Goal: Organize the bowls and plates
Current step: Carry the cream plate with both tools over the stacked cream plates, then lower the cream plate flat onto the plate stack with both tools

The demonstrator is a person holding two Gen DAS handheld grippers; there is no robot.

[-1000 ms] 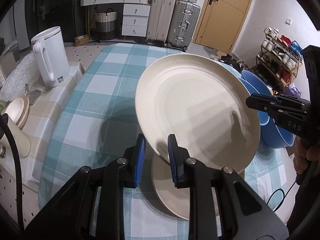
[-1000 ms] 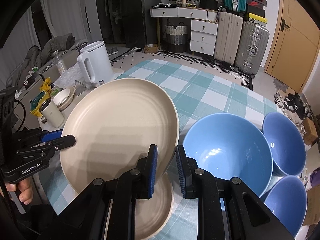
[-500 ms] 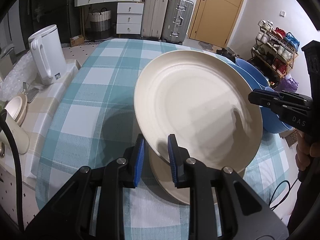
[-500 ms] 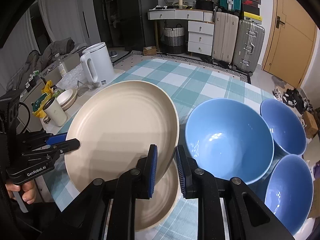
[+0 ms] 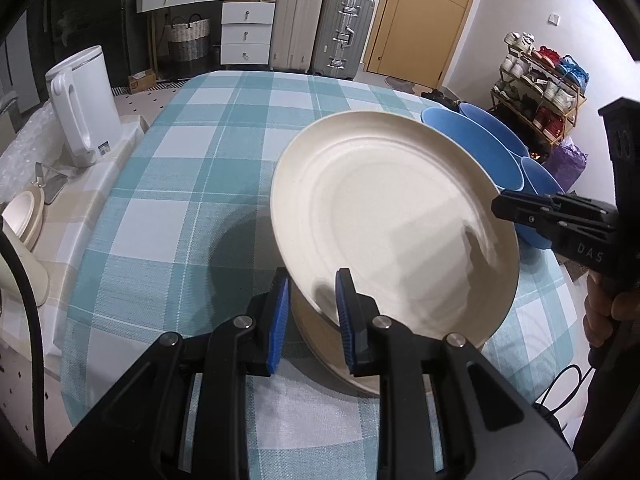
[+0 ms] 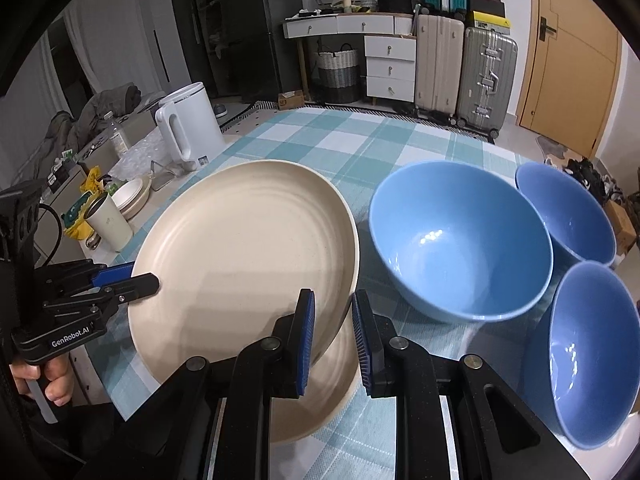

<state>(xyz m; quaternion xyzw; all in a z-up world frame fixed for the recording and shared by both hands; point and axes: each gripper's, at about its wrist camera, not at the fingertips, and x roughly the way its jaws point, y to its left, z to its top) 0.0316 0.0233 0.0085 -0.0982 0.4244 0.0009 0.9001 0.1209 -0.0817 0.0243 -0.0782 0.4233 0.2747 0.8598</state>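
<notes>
You are lowering the cream plate (image 5: pixel 384 216) closer to the plate below (image 6: pixel 320 400) on the bench (image 5: pixel 180 184); both jaws are pinching its rim, nearly stacked.

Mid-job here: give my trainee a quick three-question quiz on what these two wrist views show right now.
1. True or false: both grippers, left and right, clamp the same raised plate.
2. How many blue bowls are on the table?
3. What lies directly under the raised plate? A) a bowl B) a second plate C) the kettle

Key: 1 true; 2 three; 3 B
</notes>
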